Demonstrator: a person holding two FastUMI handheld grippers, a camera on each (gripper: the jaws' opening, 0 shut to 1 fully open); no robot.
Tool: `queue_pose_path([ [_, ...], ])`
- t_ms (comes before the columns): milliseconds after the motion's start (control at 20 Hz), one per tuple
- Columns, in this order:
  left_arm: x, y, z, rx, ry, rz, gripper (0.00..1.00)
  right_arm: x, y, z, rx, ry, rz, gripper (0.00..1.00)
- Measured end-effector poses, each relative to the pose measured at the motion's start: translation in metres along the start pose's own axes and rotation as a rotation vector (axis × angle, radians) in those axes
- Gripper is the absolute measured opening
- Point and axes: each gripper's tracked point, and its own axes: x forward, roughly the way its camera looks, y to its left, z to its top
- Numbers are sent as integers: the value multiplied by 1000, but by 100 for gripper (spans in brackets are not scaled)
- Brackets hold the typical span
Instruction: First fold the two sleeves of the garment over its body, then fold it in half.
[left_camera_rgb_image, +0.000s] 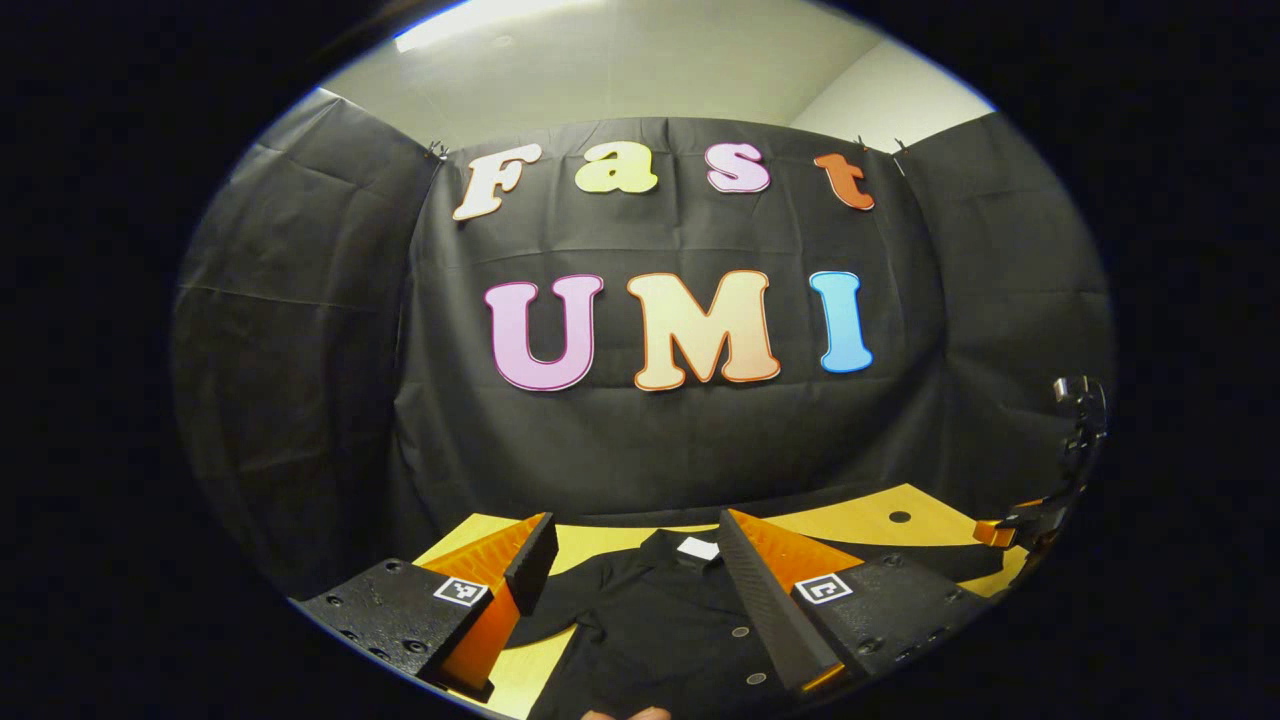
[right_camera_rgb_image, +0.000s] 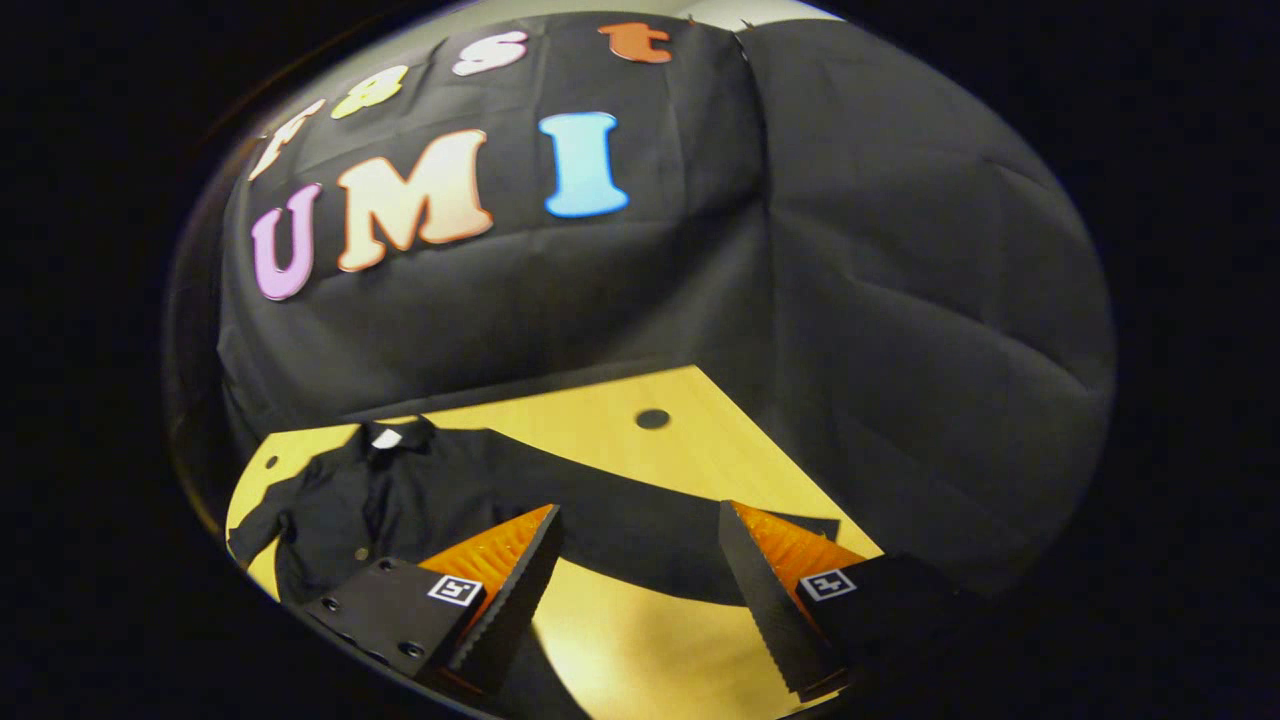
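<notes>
A black button-front shirt (left_camera_rgb_image: 650, 620) lies flat on the wooden table (left_camera_rgb_image: 870, 515), collar with a white tag (left_camera_rgb_image: 697, 547) toward the wall. My left gripper (left_camera_rgb_image: 640, 570) hovers open above the shirt's chest, nothing between its fingers. In the right gripper view the shirt's body (right_camera_rgb_image: 380, 510) lies at the left and one long sleeve (right_camera_rgb_image: 620, 520) stretches out to the right across the table (right_camera_rgb_image: 620, 420). My right gripper (right_camera_rgb_image: 640, 570) stands open just above that sleeve. The right gripper (left_camera_rgb_image: 1040, 515) also shows at the far right of the left gripper view.
The table has a small dark round hole (right_camera_rgb_image: 652, 418) behind the sleeve. Black cloth walls close the booth on the far side and both sides. Bare wood lies in front of the sleeve (right_camera_rgb_image: 640, 640).
</notes>
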Motion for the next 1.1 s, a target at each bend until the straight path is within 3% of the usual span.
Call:
queue_pose_path([
  [300,4,-31,-6,2,16,-25,95,41,-71,-48,83,134,-101,96],
  [400,6,-35,-5,14,18,-25,96,51,-88,-64,55,190,-133,96],
  [550,5,-33,-7,23,21,-12,96,67,-100,-87,41,275,-155,99],
  [1050,-7,-30,-11,40,40,24,93,81,-131,-126,226,446,-203,98],
  [1100,-8,-31,-10,42,37,24,93,86,-135,-121,228,420,-206,100],
])
